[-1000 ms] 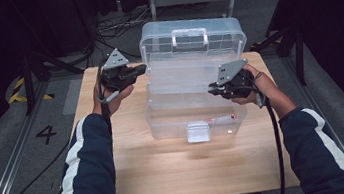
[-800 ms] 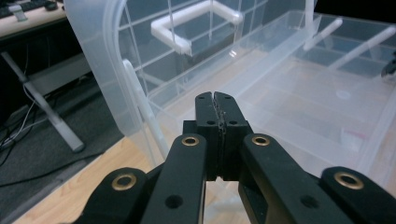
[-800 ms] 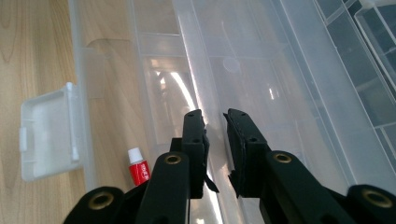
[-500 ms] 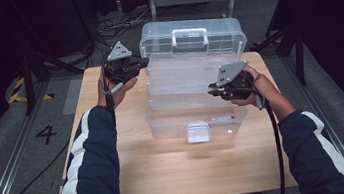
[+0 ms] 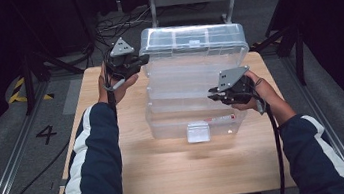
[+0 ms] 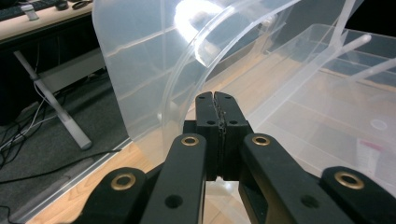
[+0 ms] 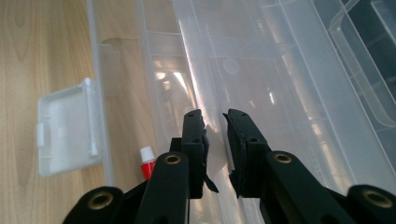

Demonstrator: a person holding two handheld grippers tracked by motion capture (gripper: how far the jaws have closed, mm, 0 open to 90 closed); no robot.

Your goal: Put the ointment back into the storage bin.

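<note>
The left gripper [image 6: 217,100] has its fingers [image 6: 207,116] clenched flat against each other with nothing between them, at the centre of the left gripper view; just beyond the tips rises the curved edge of the clear plastic lid [image 6: 154,70], tilted up and filling the upper left of that frame. In the high view this gripper [image 5: 141,60] sits at the upper left corner of the lid [image 5: 192,39], touching or just beside its rim; which, I cannot tell.

The right gripper [image 7: 214,119] has its fingers [image 7: 243,135] standing a narrow gap apart, with a clear wall of the storage box [image 7: 280,93] running up through that gap; whether the pads press on it is unclear. In the high view the right gripper [image 5: 216,95] is at the right side of the box [image 5: 182,111], in the middle of the frame.

The box stands on the wooden worktop [image 5: 170,173], its lid raised toward the top of the frame. A white latch [image 7: 65,128] hangs at its front edge, at the lower left of the right gripper view, with a small red-and-white item [image 7: 147,161] beside it.
</note>
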